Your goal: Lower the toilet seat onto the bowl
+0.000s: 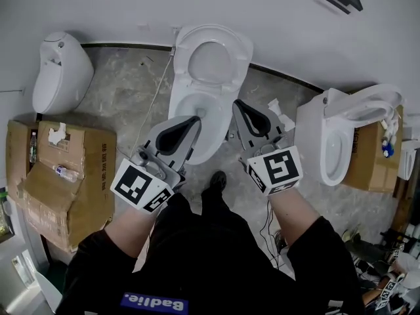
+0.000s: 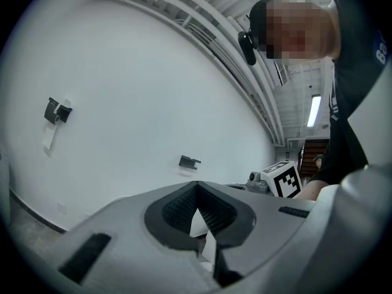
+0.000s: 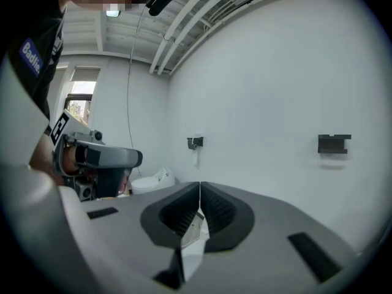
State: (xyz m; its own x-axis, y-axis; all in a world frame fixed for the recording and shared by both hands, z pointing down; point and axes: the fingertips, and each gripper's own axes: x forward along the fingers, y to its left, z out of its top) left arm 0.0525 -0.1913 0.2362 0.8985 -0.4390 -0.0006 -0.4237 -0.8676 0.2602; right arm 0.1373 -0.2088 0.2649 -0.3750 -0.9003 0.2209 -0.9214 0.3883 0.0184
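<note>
Seat raised, upright behind bowl. Left tool and right tool both clenched, empty.

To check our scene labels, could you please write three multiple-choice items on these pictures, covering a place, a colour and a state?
1. Which toilet lies just ahead of the left gripper and the right gripper?
A the left one; B the middle toilet; C the right one.
2. What colour is it?
A white; B black; C blue.
3. How is its seat?
A raised; B down on the bowl; C missing.

Answers:
1. B, since both grippers aim at it.
2. A, since its whole body is white.
3. A, since the ring stands upright behind the open basin.
</note>
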